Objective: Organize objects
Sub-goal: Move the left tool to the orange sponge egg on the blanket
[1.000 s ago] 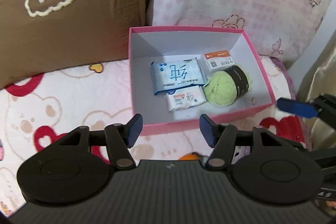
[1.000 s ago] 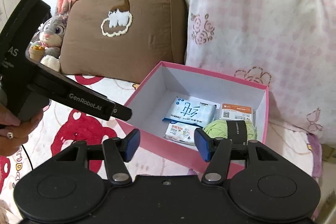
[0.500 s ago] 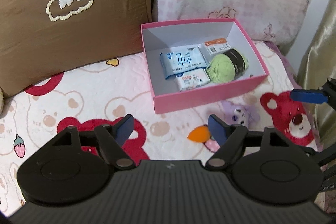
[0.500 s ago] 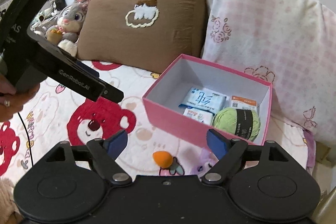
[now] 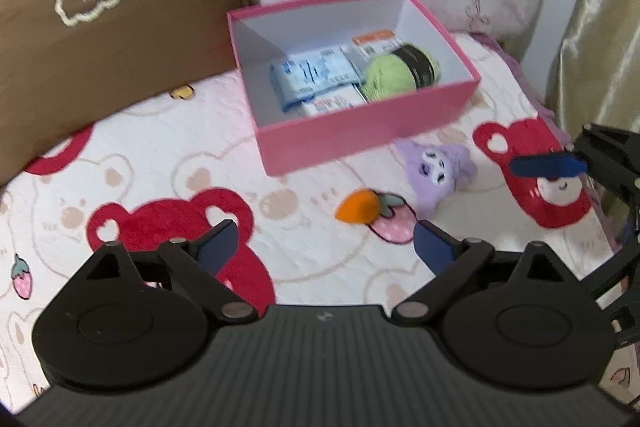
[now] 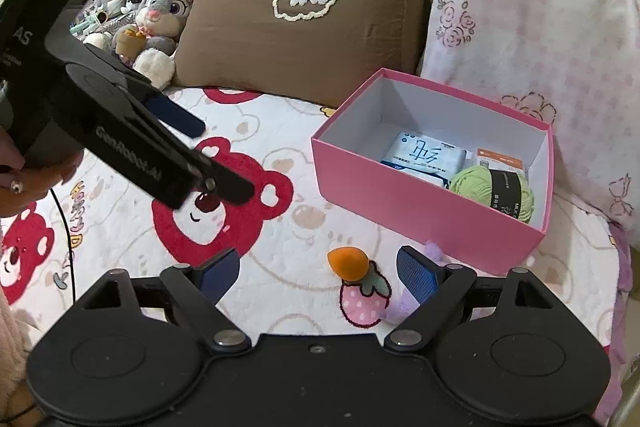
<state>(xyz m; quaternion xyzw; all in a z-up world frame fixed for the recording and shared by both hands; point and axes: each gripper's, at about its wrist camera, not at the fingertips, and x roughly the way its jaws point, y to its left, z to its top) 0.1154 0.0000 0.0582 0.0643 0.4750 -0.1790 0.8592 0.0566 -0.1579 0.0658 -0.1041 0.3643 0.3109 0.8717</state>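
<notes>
A pink box [image 5: 360,137] [image 6: 404,199] sits on the bed by the pillows. It holds a blue tissue pack [image 5: 312,75] [image 6: 424,159], a smaller white pack [image 5: 332,105], an orange-labelled packet [image 5: 374,41] [image 6: 500,159] and a green yarn ball [image 5: 396,71] [image 6: 494,193]. In front of the box lie an orange carrot toy [image 5: 358,207] [image 6: 347,263] and a purple plush [image 5: 436,171]. My left gripper [image 5: 324,243] is open and empty, back from the toys. My right gripper [image 6: 318,271] is open and empty, with the carrot just beyond its fingertips.
A brown pillow [image 6: 304,7] and a pink flowered pillow [image 6: 520,15] stand behind the box. A grey bunny plush [image 6: 160,19] sits at the far left. A gold curtain [image 5: 600,7] hangs at the right edge of the bed. The quilt has red bear prints [image 6: 216,203].
Both grippers have pulled back from the box and opened wider. The carrot toy and purple plush have come into view in front of the box.
</notes>
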